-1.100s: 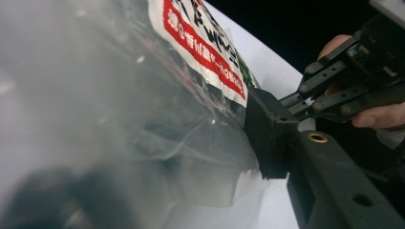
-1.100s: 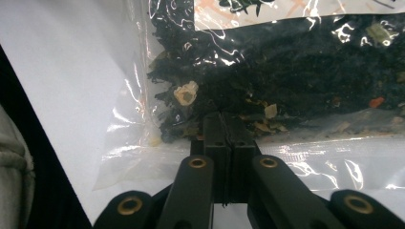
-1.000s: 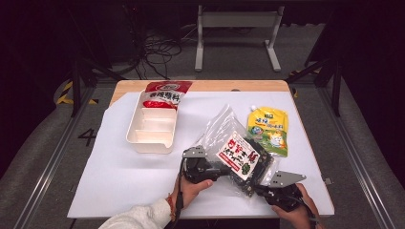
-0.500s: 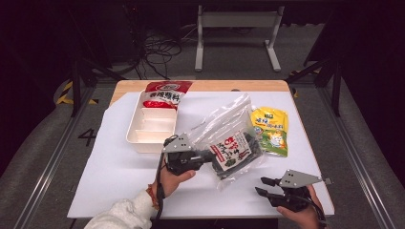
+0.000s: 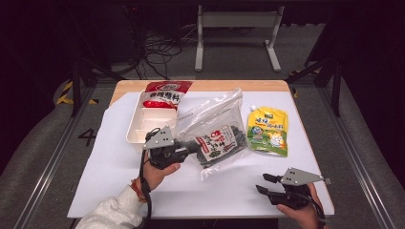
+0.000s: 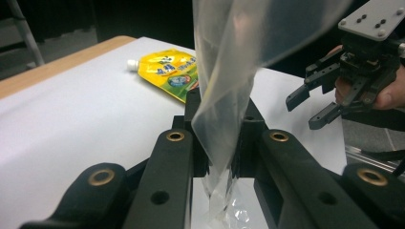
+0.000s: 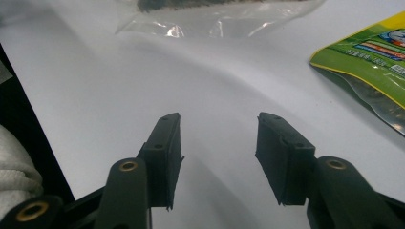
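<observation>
In the high view the left claw [image 5: 191, 149] sat at the centre of the frame, pinched on the near-left edge of a clear plastic bag [image 5: 215, 125] that held a dark packet with a red-and-white label [image 5: 217, 142]. The bag stretched up and to the right from that grip, its open film end reaching toward the top edge of the white surface [image 5: 105, 181]. In the left gripper view the film [image 6: 224, 95] rose twisted from between the two black jaws, which had just been closing and stood narrow against it. The right claw [image 5: 263, 183] lay in the lower right of the high view, well apart from the bag, pointing left; its jaws had just been opening and held nothing, and the right gripper view showed bare surface [image 7: 143, 71] between the two pads [image 7: 167, 143]. A yellow-green spouted pouch [image 5: 267, 130] lay flat just right of the bag, with its white cap toward the top of the frame. To the left of the bag stood a cream divided tray [image 5: 138, 128], and a red-and-white packet [image 5: 165, 94] rested on the tray's far end, in the upper left of the surface.
</observation>
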`<state>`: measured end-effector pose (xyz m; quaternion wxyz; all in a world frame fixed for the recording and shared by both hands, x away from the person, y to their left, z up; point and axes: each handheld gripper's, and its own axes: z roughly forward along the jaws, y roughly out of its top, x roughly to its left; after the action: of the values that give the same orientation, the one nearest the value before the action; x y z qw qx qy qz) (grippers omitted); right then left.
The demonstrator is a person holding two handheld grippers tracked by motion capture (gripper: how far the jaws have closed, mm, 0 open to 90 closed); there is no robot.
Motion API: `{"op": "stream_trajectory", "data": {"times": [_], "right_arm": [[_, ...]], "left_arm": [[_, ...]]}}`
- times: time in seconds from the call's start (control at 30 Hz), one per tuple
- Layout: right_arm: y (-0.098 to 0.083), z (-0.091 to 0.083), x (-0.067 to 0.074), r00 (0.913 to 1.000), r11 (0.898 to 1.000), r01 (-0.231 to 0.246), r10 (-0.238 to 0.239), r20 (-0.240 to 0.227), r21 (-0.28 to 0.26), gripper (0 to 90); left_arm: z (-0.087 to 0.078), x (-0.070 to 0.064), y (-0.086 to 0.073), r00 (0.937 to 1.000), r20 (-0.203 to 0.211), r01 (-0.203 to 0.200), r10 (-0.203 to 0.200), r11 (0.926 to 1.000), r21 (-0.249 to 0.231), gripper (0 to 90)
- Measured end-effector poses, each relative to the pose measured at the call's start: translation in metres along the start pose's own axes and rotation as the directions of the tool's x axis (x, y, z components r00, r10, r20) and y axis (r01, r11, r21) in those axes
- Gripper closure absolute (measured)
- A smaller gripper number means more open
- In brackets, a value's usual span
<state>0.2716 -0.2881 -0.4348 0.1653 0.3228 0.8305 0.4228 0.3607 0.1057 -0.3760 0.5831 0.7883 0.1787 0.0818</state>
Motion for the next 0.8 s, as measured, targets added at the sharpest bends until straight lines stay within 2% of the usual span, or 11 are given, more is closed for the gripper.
{"op": "stream_trajectory", "data": {"times": [0.07,0.13,0.17,0.3,0.4,0.43,0.53,0.6,0.63,0.7,0.8], "right_arm": [[0.0,0.0,0.0,1.0,1.0,-0.002,0.002,0.003,-0.004,47.6],[0.001,0.0,0.0,1.0,1.0,-0.003,0.003,0.006,-0.012,45.5],[0.002,0.0,0.0,0.9999,1.0,-0.001,0.001,0.011,-0.014,44.6],[0.002,0.001,-0.001,0.9998,1.0,-0.005,0.005,0.019,-0.017,43.4],[0.001,0.003,-0.005,0.9994,1.0,-0.019,0.019,0.029,-0.006,42.6],[0.001,0.003,-0.005,0.9993,1.0,-0.023,0.023,0.03,-0.007,42.3],[0.0,0.003,-0.004,0.9992,1.0,-0.019,0.019,0.035,-0.004,41.9],[0.0,0.002,-0.003,0.9993,1.0,-0.021,0.021,0.031,-0.006,41.5],[0.0,0.002,-0.002,0.9992,1.0,-0.021,0.021,0.033,-0.006,41.4],[-0.001,0.001,-0.002,0.9995,1.0,-0.017,0.018,0.027,-0.002,41.4],[-0.003,0.0,-0.002,0.9991,1.0,-0.023,0.023,0.034,-0.003,41.2]], "left_arm": [[-0.004,0.002,0.002,0.9997,-0.008,-0.021,0.021,0.9998,-0.004,80.5],[-0.009,0.001,0.003,0.9998,-0.01,-0.018,0.018,0.9998,-0.009,80.4],[-0.011,0.001,0.005,0.9993,-0.015,-0.035,0.035,0.9993,-0.009,80.5],[-0.018,0.003,0.007,0.9991,-0.029,-0.032,0.032,0.9993,-0.018,80.4],[-0.024,0.005,0.008,0.9997,-0.013,-0.023,0.022,0.999,-0.039,80.5],[-0.026,0.005,0.009,0.9991,-0.013,-0.04,0.04,0.9986,-0.036,80.5],[-0.027,0.002,0.013,0.9983,-0.019,-0.056,0.055,0.9978,-0.036,80.5],[-0.028,0.001,0.015,0.9988,-0.011,-0.048,0.048,0.9975,-0.052,80.5],[-0.029,0.0,0.015,0.9996,0.005,-0.025,0.026,0.9975,-0.066,80.5],[-0.03,0.0,0.016,0.9994,0.011,-0.032,0.033,0.9971,-0.068,80.5],[-0.037,-0.004,0.024,0.9973,-0.01,-0.073,0.072,0.9949,-0.069,80.5]]}}
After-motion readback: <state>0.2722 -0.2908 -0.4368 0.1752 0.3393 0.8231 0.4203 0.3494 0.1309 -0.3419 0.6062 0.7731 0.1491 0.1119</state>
